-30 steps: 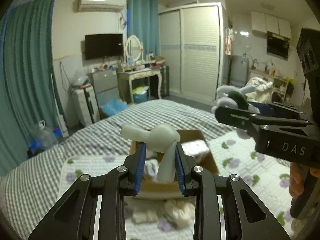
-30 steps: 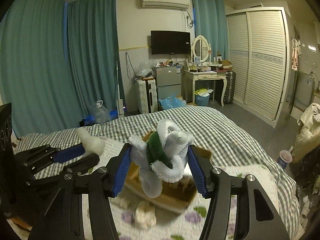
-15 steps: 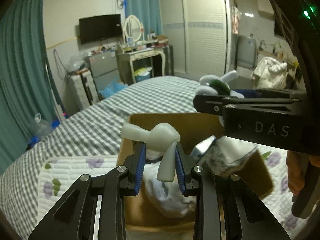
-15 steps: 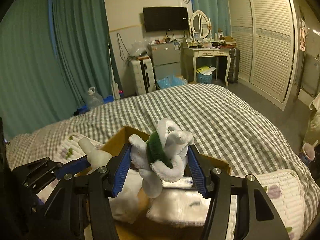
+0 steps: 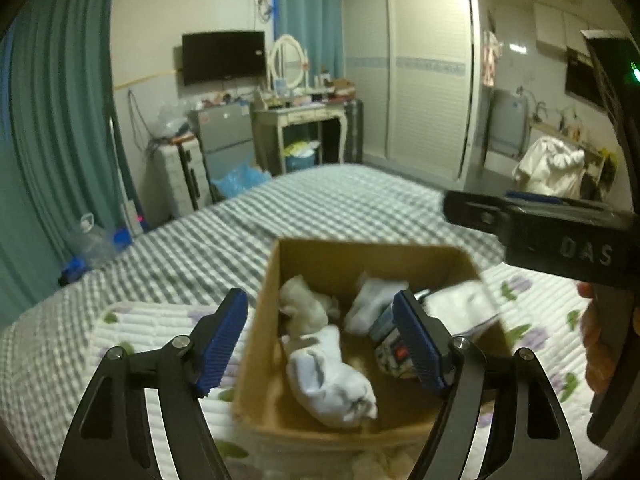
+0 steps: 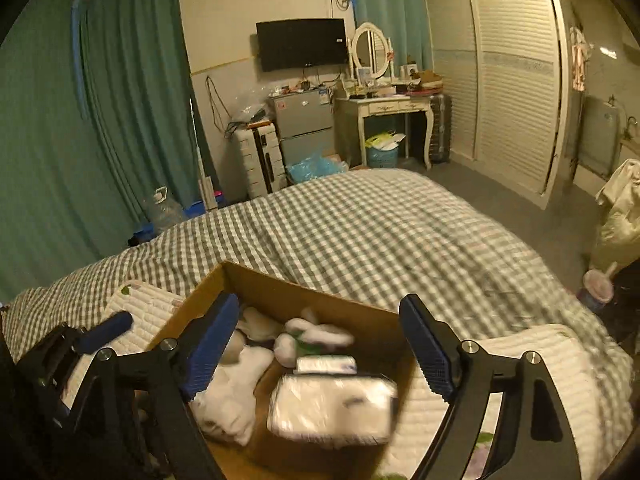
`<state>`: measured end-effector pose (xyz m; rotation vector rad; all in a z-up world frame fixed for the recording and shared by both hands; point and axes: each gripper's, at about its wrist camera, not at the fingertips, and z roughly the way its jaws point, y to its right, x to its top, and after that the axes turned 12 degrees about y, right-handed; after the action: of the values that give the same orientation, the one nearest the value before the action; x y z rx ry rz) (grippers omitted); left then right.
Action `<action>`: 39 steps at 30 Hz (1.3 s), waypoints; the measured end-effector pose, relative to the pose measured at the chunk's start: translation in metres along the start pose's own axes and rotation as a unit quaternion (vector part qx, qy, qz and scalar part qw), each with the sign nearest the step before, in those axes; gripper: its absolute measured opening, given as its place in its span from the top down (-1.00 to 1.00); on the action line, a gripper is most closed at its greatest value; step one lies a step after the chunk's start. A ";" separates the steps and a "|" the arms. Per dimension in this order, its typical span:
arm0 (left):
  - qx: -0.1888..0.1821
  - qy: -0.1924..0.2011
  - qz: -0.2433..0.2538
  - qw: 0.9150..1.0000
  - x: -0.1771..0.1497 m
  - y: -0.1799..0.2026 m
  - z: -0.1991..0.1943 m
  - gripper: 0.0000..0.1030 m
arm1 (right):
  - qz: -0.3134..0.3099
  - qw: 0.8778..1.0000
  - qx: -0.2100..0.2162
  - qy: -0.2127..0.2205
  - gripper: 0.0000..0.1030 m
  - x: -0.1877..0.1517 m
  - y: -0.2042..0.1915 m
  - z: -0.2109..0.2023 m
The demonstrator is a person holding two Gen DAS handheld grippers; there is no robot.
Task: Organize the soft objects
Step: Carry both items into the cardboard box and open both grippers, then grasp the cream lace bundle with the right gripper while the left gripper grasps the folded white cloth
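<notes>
Both views are dim and warm-tinted, lit by indoor room light, with a bright glare patch on the tiled wall (image 5: pixel 516 48) at the far right of the left wrist view. The fisheye lenses bow the wardrobe (image 6: pixel 504 76) and curtains (image 6: pixel 132 112) near the edges, and black vignetting fills the corners. Motion blur smears the cardboard box (image 5: pixel 320 254), the plastic-wrapped pack (image 6: pixel 332 408) inside it and the checked bedspread (image 6: pixel 384 232), while the far wall stays fairly sharp.

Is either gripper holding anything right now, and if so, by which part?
Nothing is held. The left gripper and right gripper are both open above the cardboard box.
</notes>
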<state>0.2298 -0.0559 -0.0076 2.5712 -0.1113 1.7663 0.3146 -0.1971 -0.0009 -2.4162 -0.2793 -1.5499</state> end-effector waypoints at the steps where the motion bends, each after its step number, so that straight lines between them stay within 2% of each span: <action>1: 0.002 0.010 0.002 1.000 0.008 0.000 -0.014 -0.48 | -0.004 1.000 -0.006 0.007 -0.61 0.007 -0.001 -0.015; 3: 0.006 0.038 0.006 0.999 0.028 0.000 -0.053 -0.48 | -0.017 0.999 -0.022 0.028 -0.63 0.022 -0.004 -0.054; 5: 0.007 0.060 0.007 0.998 0.044 -0.002 -0.085 -0.68 | -0.021 0.998 -0.029 0.047 -0.70 0.035 -0.008 -0.090; 10: 0.012 0.103 0.007 0.995 0.069 -0.009 -0.166 -0.69 | -0.043 0.995 -0.050 0.075 -0.74 0.058 -0.028 -0.180; 12: 0.012 0.112 0.012 0.994 0.072 -0.012 -0.189 -0.69 | -0.047 0.994 -0.049 0.084 -0.84 0.063 -0.037 -0.206; 15: 0.013 0.125 0.023 0.992 0.072 -0.018 -0.221 -0.70 | -0.056 0.992 -0.049 0.099 -1.00 0.063 -0.052 -0.244; 20: 0.010 0.124 0.032 0.992 0.057 -0.029 -0.242 -0.70 | -0.082 0.990 -0.058 0.094 -1.00 0.036 -0.081 -0.276; 26: 0.017 0.110 0.044 0.993 0.006 -0.040 -0.225 -0.69 | -0.084 0.993 -0.050 0.066 -1.00 -0.032 -0.098 -0.256; 30: 0.003 0.065 0.029 0.997 -0.029 -0.050 -0.189 -0.69 | -0.069 0.997 -0.035 0.020 -1.00 -0.087 -0.103 -0.210; 34: 0.002 0.033 0.015 0.999 -0.054 -0.058 -0.152 -0.69 | -0.075 0.996 -0.057 -0.005 -1.00 -0.126 -0.107 -0.167; 39: -0.006 0.001 0.006 1.000 -0.086 -0.065 -0.108 -0.69 | -0.042 0.997 -0.052 -0.049 -0.90 -0.159 -0.099 -0.111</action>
<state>0.1034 0.0189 -0.0475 2.5675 -0.1370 1.7660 0.1238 -0.1421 -0.0907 -2.5967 -0.3300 -1.5189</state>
